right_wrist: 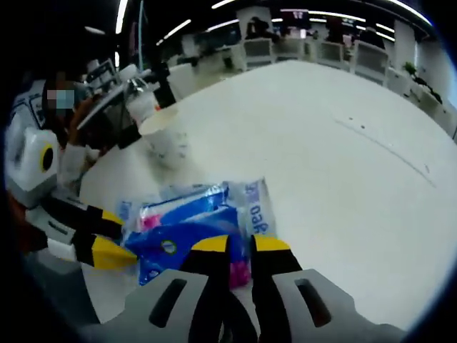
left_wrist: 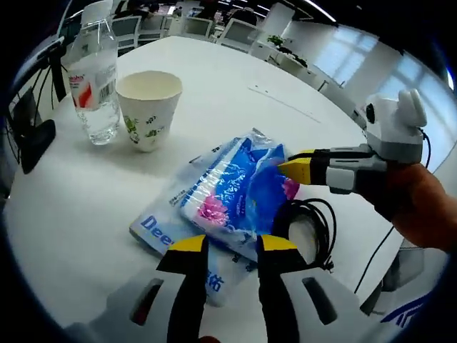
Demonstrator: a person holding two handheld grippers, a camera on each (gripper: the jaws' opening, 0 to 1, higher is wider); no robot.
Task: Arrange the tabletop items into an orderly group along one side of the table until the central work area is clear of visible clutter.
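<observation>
Near end of the blue tissue pack (left_wrist: 239, 191) hidden behind the left gripper (left_wrist: 232, 245), jaws apart with a gap showing pack between them. Long axis running from there toward the paper cup (left_wrist: 149, 108) and water bottle (left_wrist: 94, 80) on the white table (left_wrist: 235, 78). Black cable (left_wrist: 314, 221) coiled just beside. Right gripper (right_wrist: 240, 245) blurred, jaws close at the pack's edge; grip impossible to tell.
</observation>
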